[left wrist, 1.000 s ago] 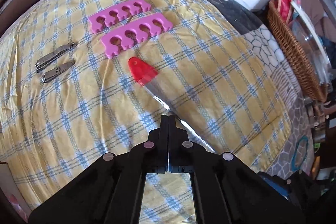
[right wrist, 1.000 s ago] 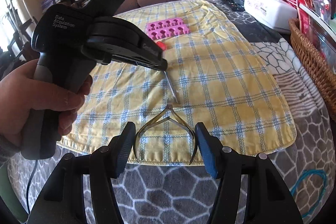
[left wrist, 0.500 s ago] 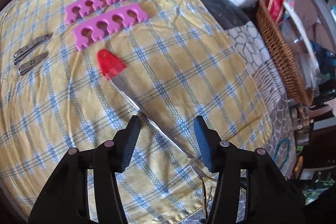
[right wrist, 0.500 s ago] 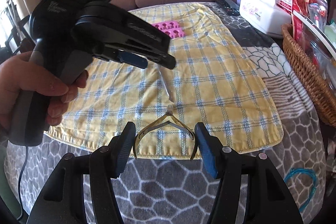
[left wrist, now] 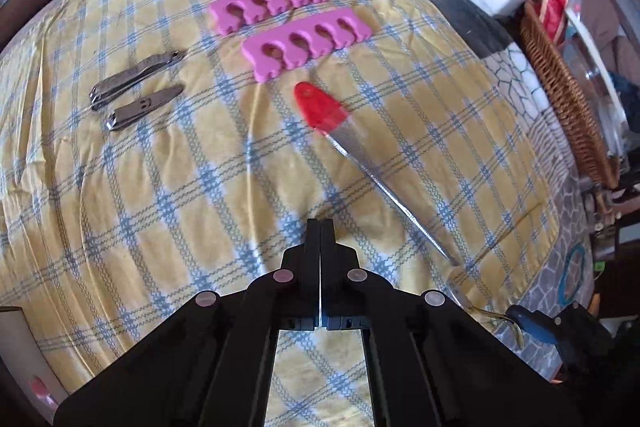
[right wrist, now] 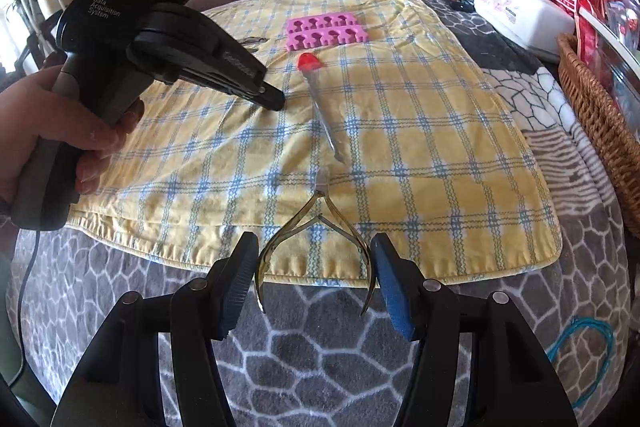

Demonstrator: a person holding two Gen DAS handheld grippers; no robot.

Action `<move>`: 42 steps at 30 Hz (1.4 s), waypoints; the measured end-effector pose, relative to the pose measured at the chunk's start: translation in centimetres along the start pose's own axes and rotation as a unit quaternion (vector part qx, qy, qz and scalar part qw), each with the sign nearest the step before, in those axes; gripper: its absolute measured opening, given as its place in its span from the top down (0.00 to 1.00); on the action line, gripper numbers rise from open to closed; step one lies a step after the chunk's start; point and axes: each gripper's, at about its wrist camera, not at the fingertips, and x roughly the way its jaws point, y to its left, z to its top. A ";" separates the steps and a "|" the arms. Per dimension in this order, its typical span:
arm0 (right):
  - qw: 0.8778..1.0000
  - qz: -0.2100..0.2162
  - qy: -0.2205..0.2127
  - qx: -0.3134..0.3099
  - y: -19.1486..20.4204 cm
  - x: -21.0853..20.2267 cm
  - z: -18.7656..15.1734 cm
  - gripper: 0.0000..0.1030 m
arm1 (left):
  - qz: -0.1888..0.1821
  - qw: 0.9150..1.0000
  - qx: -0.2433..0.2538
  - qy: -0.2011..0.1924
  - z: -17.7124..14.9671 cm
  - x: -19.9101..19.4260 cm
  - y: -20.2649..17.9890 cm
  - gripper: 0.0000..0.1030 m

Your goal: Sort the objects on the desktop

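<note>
Two pink toe separators (left wrist: 288, 23) lie side by side at the far end of the yellow checked cloth (left wrist: 160, 227) in front of us, the nearer one (left wrist: 306, 47) just behind the red handle of a nail file (left wrist: 360, 159). That file runs slantwise across the cloth, its metal blade reaching toward the near edge, where its tip comes close to the nose of the cuticle nippers (right wrist: 316, 231). Two nail clippers (left wrist: 136, 95) rest together to the left of the separators, well apart from the file.

Our left gripper (left wrist: 321, 227) has its jaws pressed together with nothing between them; they have just been opening and closing again, and they now hang over bare cloth just to the left of the file's blade, not touching it. From the right wrist view we see the same tool gripped in a hand (right wrist: 60, 131) at the left, pointing steeply down at the cloth.

Our right gripper (right wrist: 316, 283) stands with its jaws spread on either side of the nippers' two curved handles (the blue pads (right wrist: 394, 291) sit just outside them, and we cannot tell whether they touch the metal). The nippers lie across the near hem of the cloth, handles over the grey patterned blanket (right wrist: 320, 347) beneath.

A wicker basket (right wrist: 600, 123) sits at the right edge, a white tissue pack (right wrist: 520, 11) behind it
</note>
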 end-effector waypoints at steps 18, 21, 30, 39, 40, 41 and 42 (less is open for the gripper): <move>0.991 0.112 -0.015 0.068 2.1 1.7 1.0 0.42 | -0.235 0.964 -0.100 0.069 -6.5 0.2 0.9 0.85; 0.992 0.112 -0.016 0.063 2.6 1.8 1.2 0.42 | -0.245 0.961 -0.114 0.050 -6.6 -0.9 2.2 0.91; 0.983 0.170 -0.050 0.050 5.8 0.5 3.8 0.42 | -0.278 0.950 -0.146 0.002 -7.2 -7.0 7.3 0.93; 0.971 0.223 -0.069 -0.046 18.8 -1.4 8.3 0.42 | -0.274 0.940 -0.193 -0.060 -12.9 -16.6 19.0 0.94; 0.970 0.228 -0.067 -0.053 20.2 -1.2 8.6 0.42 | -0.269 0.940 -0.199 -0.063 -13.4 -17.1 20.2 0.94; 0.969 0.231 -0.064 -0.059 21.8 -1.0 8.9 0.42 | -0.268 0.939 -0.204 -0.064 -13.9 -17.6 21.5 0.94; 0.969 0.231 -0.060 -0.066 23.4 -0.8 9.2 0.42 | -0.265 0.940 -0.208 -0.064 -14.4 -17.9 22.6 0.93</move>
